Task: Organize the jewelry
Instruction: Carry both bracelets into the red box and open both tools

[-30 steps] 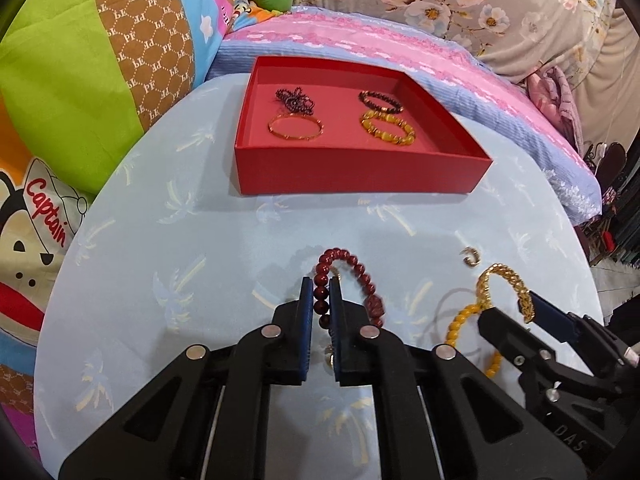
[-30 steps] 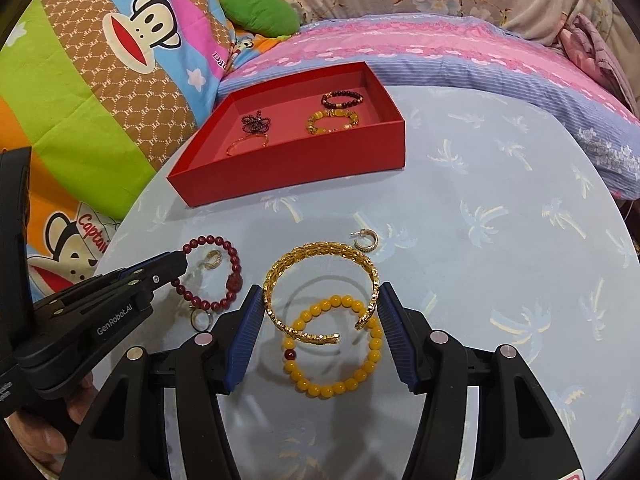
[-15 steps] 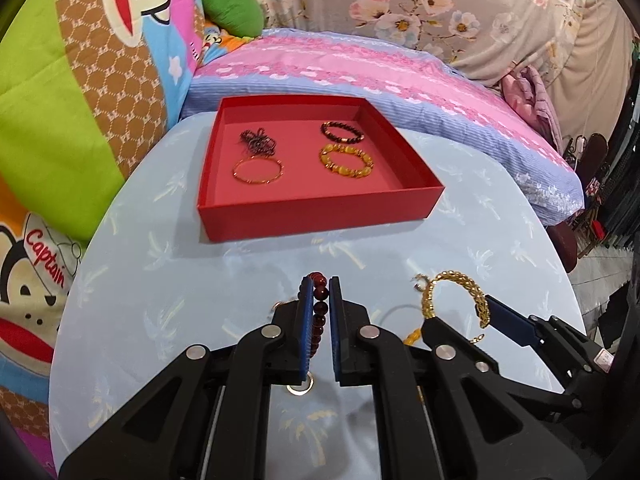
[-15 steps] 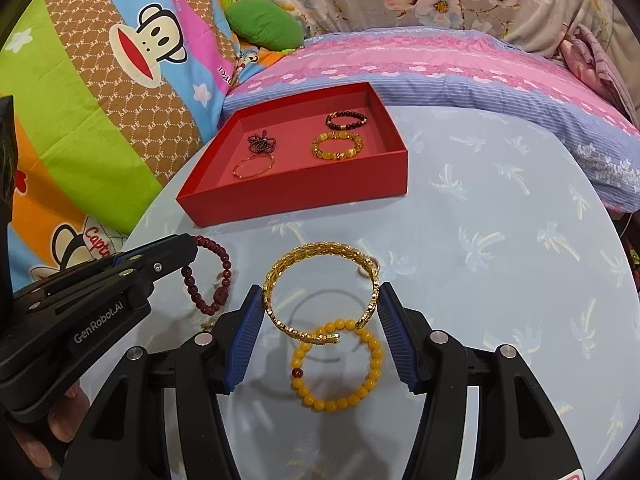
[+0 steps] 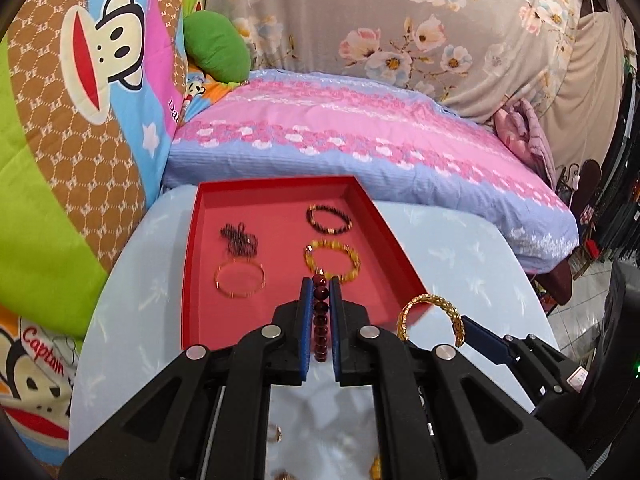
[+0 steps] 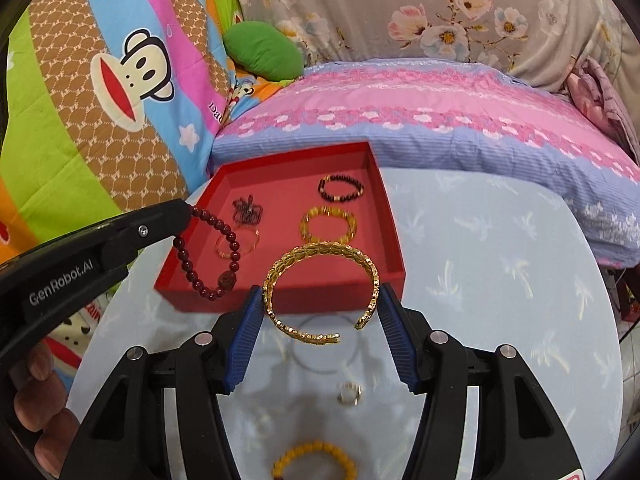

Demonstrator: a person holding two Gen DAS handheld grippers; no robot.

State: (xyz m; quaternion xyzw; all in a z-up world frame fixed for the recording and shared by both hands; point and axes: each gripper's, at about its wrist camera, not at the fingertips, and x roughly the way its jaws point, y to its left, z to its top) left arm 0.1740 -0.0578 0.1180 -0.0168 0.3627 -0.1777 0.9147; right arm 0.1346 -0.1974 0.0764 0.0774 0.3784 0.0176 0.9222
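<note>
My left gripper [image 5: 319, 292] is shut on a dark red bead bracelet [image 5: 320, 320], which hangs over the near left part of the red tray [image 6: 288, 300] in the right wrist view [image 6: 208, 256]. My right gripper [image 6: 320, 296] is shut on a gold chain bangle [image 6: 320, 256], held in the air at the tray's near edge. The bangle also shows in the left wrist view [image 5: 432, 304]. In the tray [image 5: 192, 280] lie a thin gold bangle [image 5: 239, 280], a dark tangled chain [image 5: 239, 237], a yellow bead bracelet [image 5: 332, 260] and a dark bead bracelet [image 5: 329, 219].
On the light blue round table [image 6: 500, 320] lie a small ring [image 6: 349, 394] and a yellow bead bracelet [image 6: 314, 460] under my right gripper. A pink and blue bed [image 5: 360, 140] lies behind the tray. Cartoon bedding [image 5: 80, 120] is on the left.
Both grippers have risen off the table and moved forward to the tray. The red bead bracelet and the gold bangle went up with them; the yellow bead bracelet stayed on the table.
</note>
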